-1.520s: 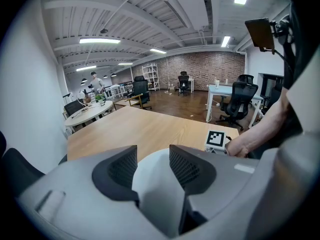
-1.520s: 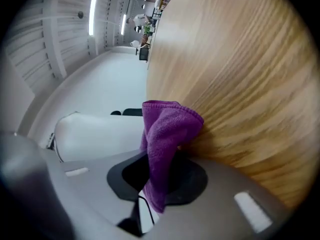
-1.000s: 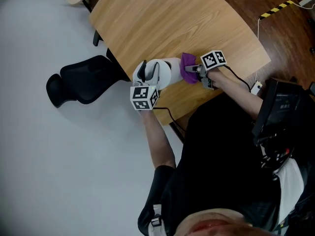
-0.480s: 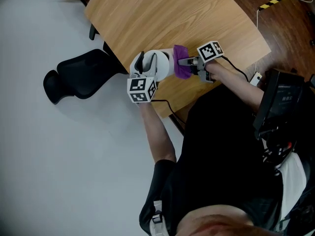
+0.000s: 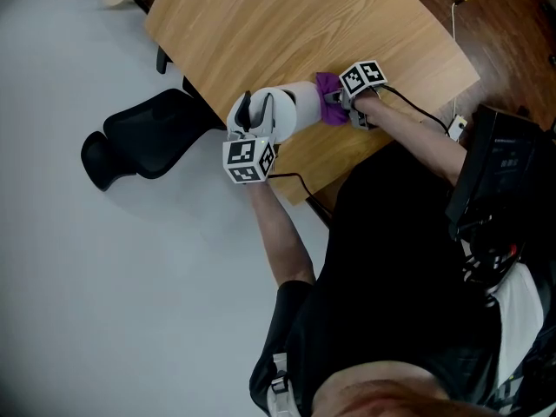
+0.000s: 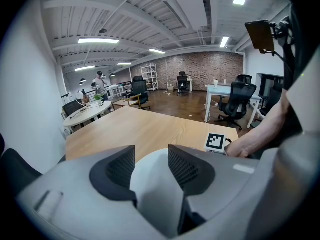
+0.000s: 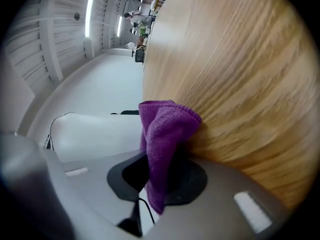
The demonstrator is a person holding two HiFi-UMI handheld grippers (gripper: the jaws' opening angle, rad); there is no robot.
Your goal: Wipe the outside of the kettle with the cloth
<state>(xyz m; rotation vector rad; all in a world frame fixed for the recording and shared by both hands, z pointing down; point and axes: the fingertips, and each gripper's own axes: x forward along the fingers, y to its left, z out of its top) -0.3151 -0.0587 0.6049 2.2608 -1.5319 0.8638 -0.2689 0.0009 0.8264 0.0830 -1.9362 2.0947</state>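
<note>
A white kettle point(image 5: 287, 109) with a black handle part point(image 5: 251, 111) stands near the front edge of the wooden table point(image 5: 261, 33). My left gripper point(image 5: 255, 134) is shut on the kettle at its handle end, and the white body point(image 6: 150, 179) fills the gap between its jaws. In the right gripper view, the purple cloth point(image 7: 162, 134) is pinched by my right gripper point(image 7: 162, 171). This right gripper point(image 5: 337, 109) presses the cloth point(image 5: 328, 109) low against the kettle's right side point(image 7: 90, 134), close to the tabletop.
A black office chair point(image 5: 143, 142) stands on the grey floor left of the table. A cable point(image 5: 294, 181) runs from the left gripper over the table's front edge. A round table point(image 6: 92, 111) and more chairs stand far behind.
The right gripper swept the cloth up over the kettle's side, then back down to its lower right side. The left gripper and the kettle stayed put.
</note>
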